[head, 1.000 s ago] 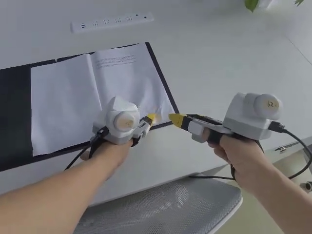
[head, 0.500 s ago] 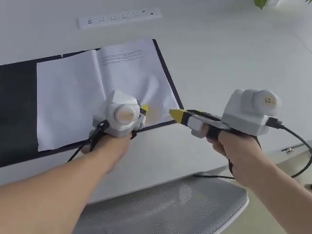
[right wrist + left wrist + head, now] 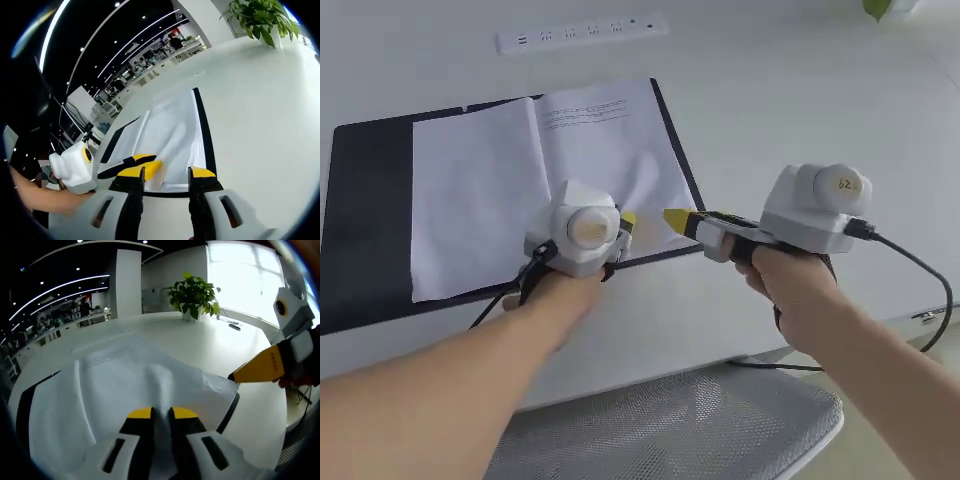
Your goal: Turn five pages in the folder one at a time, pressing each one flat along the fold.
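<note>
So there I was at the near right corner of the folder, which lay open on the white table with its black cover spread to the left and white sheets on both sides of the fold. My left gripper sat low over the right-hand page, jaws drawn close with just a slit between them. I couldn't tell from there whether a sheet was caught in that slit or not. The paper in front of it bowed up rather than lying flat, so I judged a page was being raised at its corner. My right gripper sat just off to the side, jaws plainly apart and holding nothing. One yellow tip was right at the page's outer corner, seemingly touching it in the left gripper view. How far along? Hard call: a white sheet lay flat on the left side, so something may have gone over already, but the count couldn't be read off the paper. What I could say was that this page wasn't over, no pressing along the fold had been done for it, and whatever remained of the five was ahead. The power strip lay at the far edge, well apart from the work.
</note>
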Demonstrator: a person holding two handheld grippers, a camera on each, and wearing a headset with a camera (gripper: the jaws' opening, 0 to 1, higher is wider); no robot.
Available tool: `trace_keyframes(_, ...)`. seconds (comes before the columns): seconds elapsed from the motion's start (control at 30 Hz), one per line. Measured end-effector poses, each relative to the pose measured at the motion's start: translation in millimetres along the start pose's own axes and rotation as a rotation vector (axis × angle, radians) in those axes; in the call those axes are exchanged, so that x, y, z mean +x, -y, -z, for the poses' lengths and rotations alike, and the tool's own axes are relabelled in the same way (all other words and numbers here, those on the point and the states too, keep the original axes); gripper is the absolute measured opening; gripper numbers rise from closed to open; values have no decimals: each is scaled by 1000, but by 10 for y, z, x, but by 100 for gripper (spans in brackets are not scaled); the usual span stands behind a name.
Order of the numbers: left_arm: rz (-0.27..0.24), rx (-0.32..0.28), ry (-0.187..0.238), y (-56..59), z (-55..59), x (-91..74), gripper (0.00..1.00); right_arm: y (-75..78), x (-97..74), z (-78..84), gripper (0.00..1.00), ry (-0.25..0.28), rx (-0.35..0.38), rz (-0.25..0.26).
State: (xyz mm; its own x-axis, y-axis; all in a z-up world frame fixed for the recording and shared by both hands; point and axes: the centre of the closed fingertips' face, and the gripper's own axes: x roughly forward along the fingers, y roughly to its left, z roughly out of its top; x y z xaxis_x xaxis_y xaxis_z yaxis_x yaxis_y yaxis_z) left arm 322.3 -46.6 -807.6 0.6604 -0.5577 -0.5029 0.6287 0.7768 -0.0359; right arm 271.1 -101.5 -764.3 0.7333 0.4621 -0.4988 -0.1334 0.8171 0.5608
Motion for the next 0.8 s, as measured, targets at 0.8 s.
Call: trace_keyframes(0.8,4,-18,-5,5,-13,-14,11,77,39,16,0,19,85,39)
